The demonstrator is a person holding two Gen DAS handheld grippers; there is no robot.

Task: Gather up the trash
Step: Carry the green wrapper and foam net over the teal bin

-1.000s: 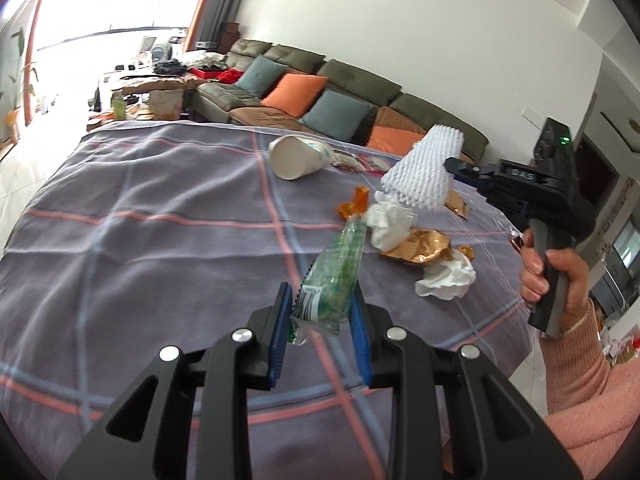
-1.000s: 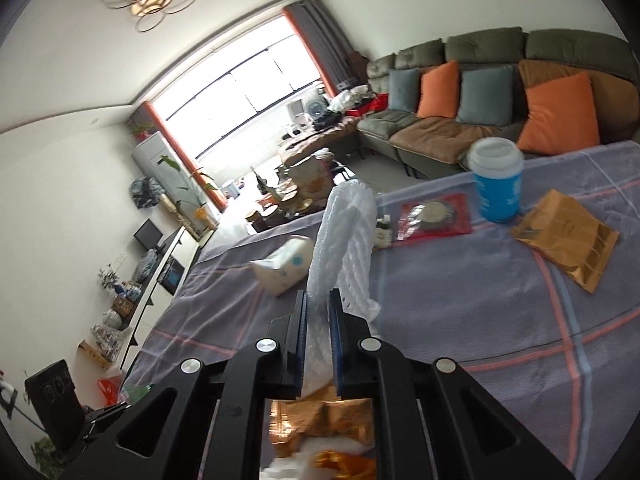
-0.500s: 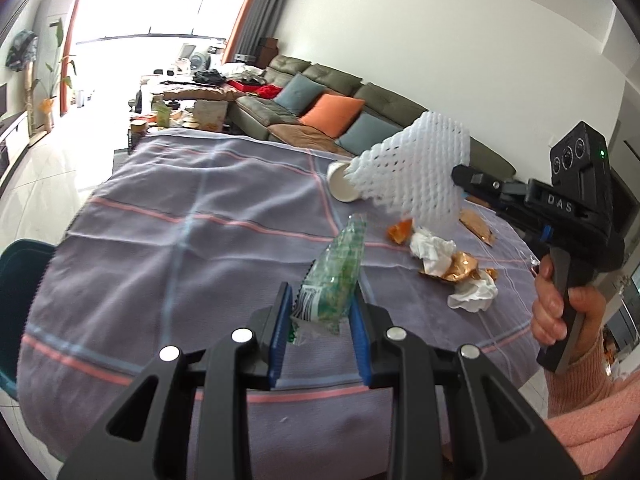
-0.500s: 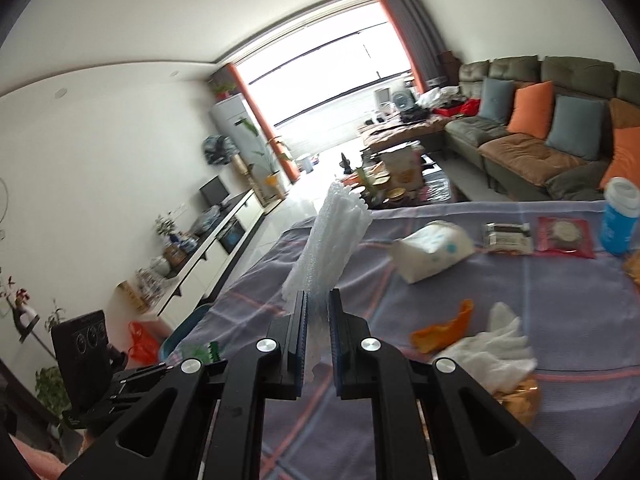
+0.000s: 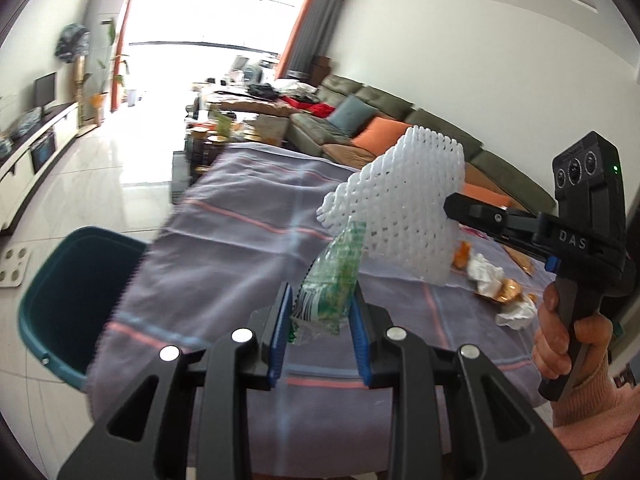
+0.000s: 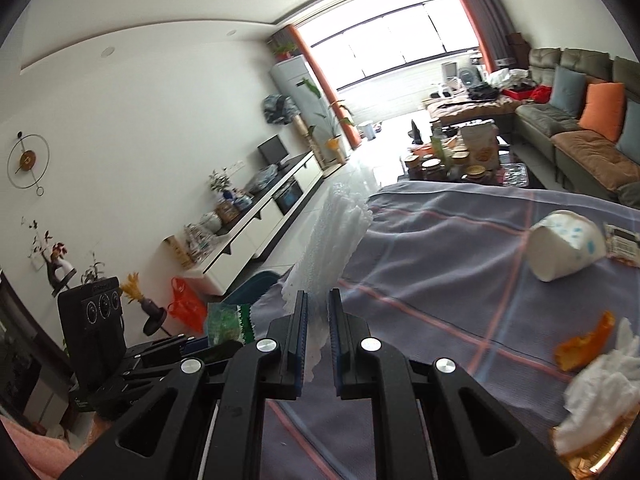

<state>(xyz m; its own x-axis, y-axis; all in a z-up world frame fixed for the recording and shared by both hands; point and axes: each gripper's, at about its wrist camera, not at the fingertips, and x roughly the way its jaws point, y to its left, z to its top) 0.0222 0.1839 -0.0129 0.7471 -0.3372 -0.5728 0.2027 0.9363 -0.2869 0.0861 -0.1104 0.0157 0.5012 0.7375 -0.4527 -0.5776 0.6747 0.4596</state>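
Carry step: both loads in hand, heading to the bin point(image 5: 60, 304), which sits on the floor off the table point(image 5: 248, 248) corner. Left gripper point(image 5: 320, 322) pinches a green wrapper point(image 5: 334, 280); right gripper point(image 6: 318, 340) is clamped on white foam net point(image 6: 336, 232) (seen edge-on there). Both loads hang above the table, short of the bin. Next: get each over the bin mouth, then part the jaws. Tissue point(image 5: 486, 278) and cup point(image 6: 566, 246) lie on the table, far from the bin

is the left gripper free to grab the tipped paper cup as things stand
Probably not yet. The left gripper is shut on a green wrapper, so its jaws are occupied, and the paper cup lies farther along the table.
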